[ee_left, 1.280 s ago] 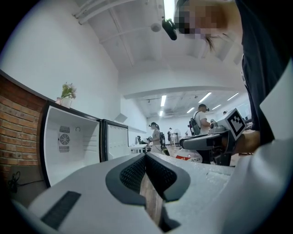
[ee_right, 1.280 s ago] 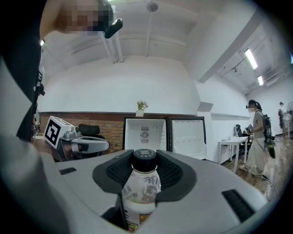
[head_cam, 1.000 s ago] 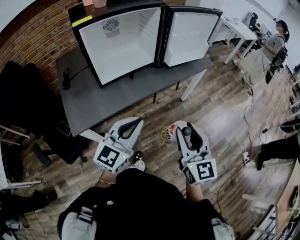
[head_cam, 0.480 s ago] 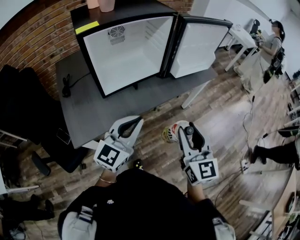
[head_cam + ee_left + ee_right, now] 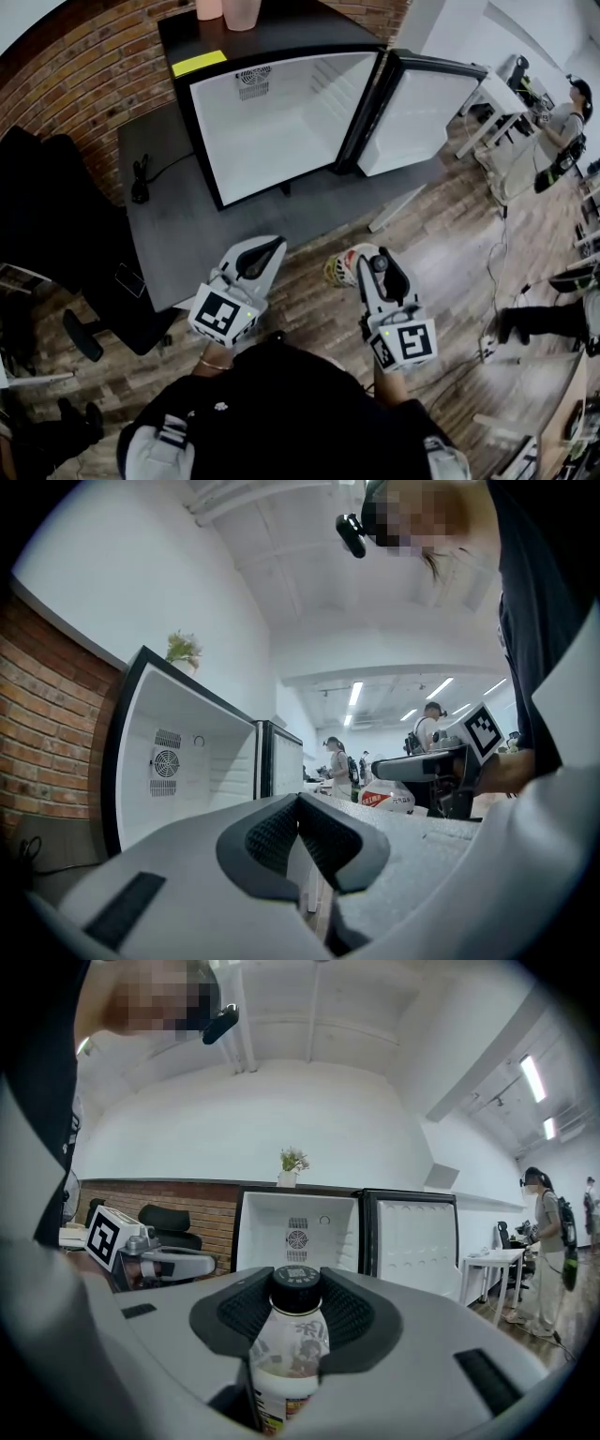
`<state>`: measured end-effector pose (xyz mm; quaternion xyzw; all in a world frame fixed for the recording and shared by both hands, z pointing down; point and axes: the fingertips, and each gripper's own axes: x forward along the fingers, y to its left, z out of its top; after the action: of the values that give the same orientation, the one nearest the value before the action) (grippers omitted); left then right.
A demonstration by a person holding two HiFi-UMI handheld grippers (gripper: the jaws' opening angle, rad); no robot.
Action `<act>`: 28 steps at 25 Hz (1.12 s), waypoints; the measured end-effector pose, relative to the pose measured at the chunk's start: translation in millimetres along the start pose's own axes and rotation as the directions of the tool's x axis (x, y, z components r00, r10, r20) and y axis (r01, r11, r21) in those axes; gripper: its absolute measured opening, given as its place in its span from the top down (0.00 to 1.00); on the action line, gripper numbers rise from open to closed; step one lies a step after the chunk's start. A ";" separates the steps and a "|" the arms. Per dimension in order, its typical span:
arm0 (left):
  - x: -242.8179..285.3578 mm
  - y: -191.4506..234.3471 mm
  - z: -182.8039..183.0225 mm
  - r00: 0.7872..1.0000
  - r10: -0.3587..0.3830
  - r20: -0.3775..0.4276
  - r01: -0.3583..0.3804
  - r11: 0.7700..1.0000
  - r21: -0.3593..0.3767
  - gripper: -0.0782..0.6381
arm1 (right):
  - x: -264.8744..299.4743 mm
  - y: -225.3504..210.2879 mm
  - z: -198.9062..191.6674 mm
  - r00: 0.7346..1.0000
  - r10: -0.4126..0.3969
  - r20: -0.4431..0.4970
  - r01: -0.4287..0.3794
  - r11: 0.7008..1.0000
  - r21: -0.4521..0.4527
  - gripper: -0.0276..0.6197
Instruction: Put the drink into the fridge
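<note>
Between right jaws: bottle [image 5: 289, 1358], dark cap, pinched at its shoulder just under the cap.
Right gripper [image 5: 298, 1309]: clamped on bottle; probably weighty, stiff, slick plastic, so a firm hold there suits.
Left gripper [image 5: 298, 803]: pads pressed together, nothing between.
Pose: both low before the body over floor [image 5: 450, 234], aimed toward open fridge [image 5: 272, 131] on desk [image 5: 159, 225], well apart.
</note>
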<state>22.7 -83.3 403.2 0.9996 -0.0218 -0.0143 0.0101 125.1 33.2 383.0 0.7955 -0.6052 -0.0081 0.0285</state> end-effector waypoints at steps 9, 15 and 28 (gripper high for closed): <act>-4.0 19.1 -4.3 1.000 0.022 -0.003 -0.022 0.999 -0.028 0.89 | 21.6 2.7 -1.6 1.000 0.007 -0.031 -0.008 1.000 -0.006 0.73; -2.2 36.8 -9.6 0.997 0.075 -0.019 -0.076 0.996 -0.045 0.89 | 44.3 1.9 -2.5 0.998 0.054 -0.034 -0.054 0.999 0.004 0.73; 27.6 82.6 0.8 0.976 0.215 -0.030 -0.215 0.977 -0.001 0.89 | 124.9 -22.7 -2.3 0.980 0.196 -0.007 -0.196 0.980 0.022 0.73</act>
<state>46.7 -167.0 403.3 0.9915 -0.1294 0.0016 0.0140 180.5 -81.0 386.8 0.7322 -0.6807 0.0049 0.0232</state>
